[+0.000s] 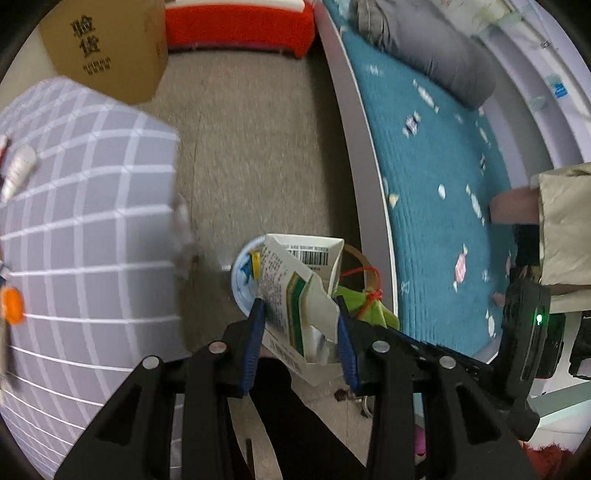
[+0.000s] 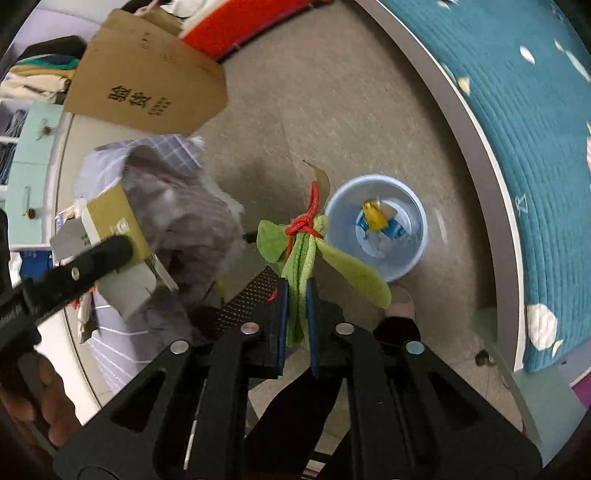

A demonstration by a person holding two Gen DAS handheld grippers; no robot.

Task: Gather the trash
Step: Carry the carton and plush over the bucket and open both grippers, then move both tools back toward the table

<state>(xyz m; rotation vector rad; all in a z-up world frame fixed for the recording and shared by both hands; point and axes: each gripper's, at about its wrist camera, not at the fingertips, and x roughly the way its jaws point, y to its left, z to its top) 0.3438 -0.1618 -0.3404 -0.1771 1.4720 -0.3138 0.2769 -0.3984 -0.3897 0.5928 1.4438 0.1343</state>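
Pale blue bin (image 2: 413, 254), teal bedspread (image 1: 436, 184)

Grey-brown carpet floor (image 1: 258, 155) is seen between a grey checked tablecloth (image 1: 92, 206) and a teal quilted bed cover (image 1: 436, 192); a cardboard box (image 1: 107, 48) and red seat (image 1: 240, 26) are noted beyond

The carton (image 1: 299, 291) is printed paperboard with a silvery foil lining, and the green bundle (image 2: 306, 254) is soft matt cloth tied with red string. The blue bin (image 2: 384, 225) looks like smooth plastic, the floor (image 1: 258, 155) a rough matt carpet, the bed (image 1: 436, 192) quilted teal cloth.
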